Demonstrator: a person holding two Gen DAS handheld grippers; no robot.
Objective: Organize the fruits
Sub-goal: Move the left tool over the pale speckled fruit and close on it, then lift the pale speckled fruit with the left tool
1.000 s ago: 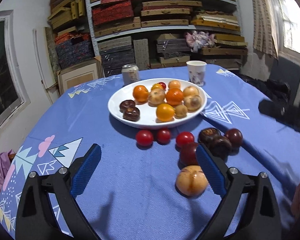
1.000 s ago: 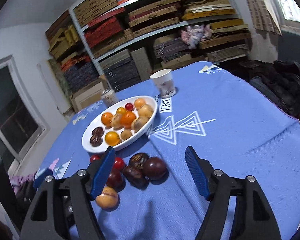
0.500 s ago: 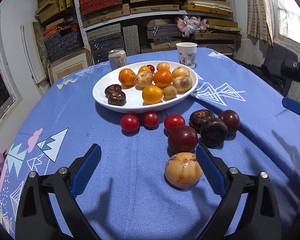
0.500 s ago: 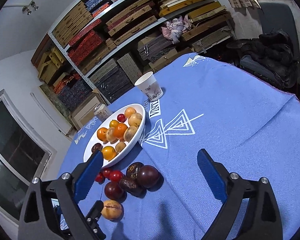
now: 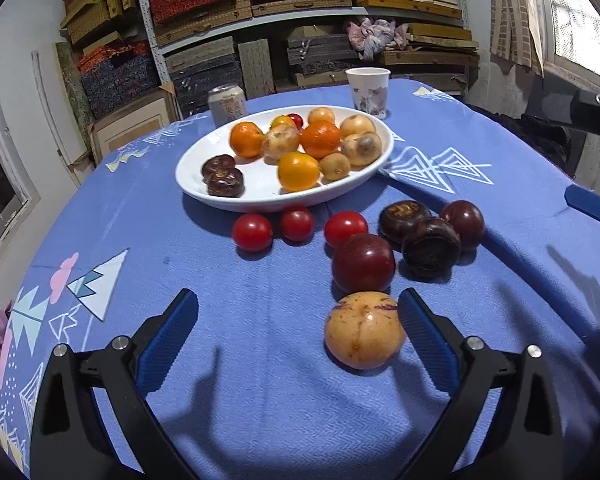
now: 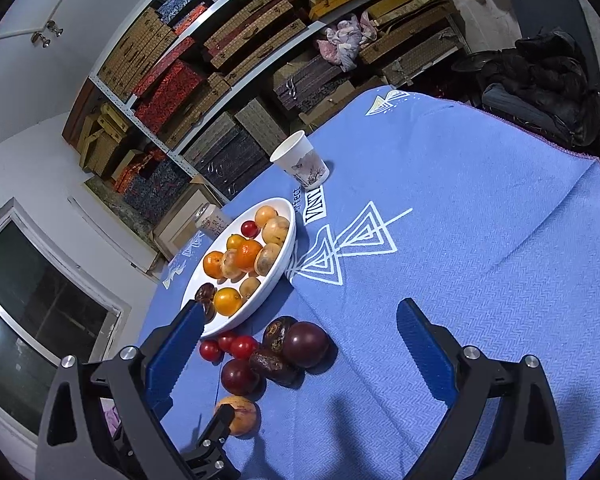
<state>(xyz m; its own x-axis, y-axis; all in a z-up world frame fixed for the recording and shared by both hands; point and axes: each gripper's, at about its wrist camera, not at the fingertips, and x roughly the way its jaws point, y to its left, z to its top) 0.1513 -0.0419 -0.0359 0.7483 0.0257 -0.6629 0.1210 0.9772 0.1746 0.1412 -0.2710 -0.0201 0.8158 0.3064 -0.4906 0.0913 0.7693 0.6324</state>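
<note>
**Blue cloth, loose fruit in front of the plate, both claws wide apart**

Blue patterned tablecloth covers the round table. White oval plate sits toward the far side, holding oranges, pale yellow-brown fruits, 2 dark wrinkled fruits at its left end and 1 small red fruit at the back.

Loose fruit on the cloth, near side of the plate:
- 3 cherry tomatoes in a row just below the plate rim.
- Dark red plum nearer the camera than the right tomato, touching or almost touching it.
- 2 dark brown wrinkled fruits to the right of that plum, pressed together; a second dark plum at their right.
- Yellow melon-like fruit with purple streaks, closest to the camera.

Left gripper: jaws spread wide after a slight further opening, nothing clamped. The yellow fruit lies between the pads, close against the inside of the right one; contact cannot be told.

Right gripper: jaws spread wide, having just been opening; empty. The loose fruit cluster shows between its fingers, lower down on the cloth.

Paper cup and drink can stand beyond the plate. Shelves of flat boxes fill the wall behind.
</note>
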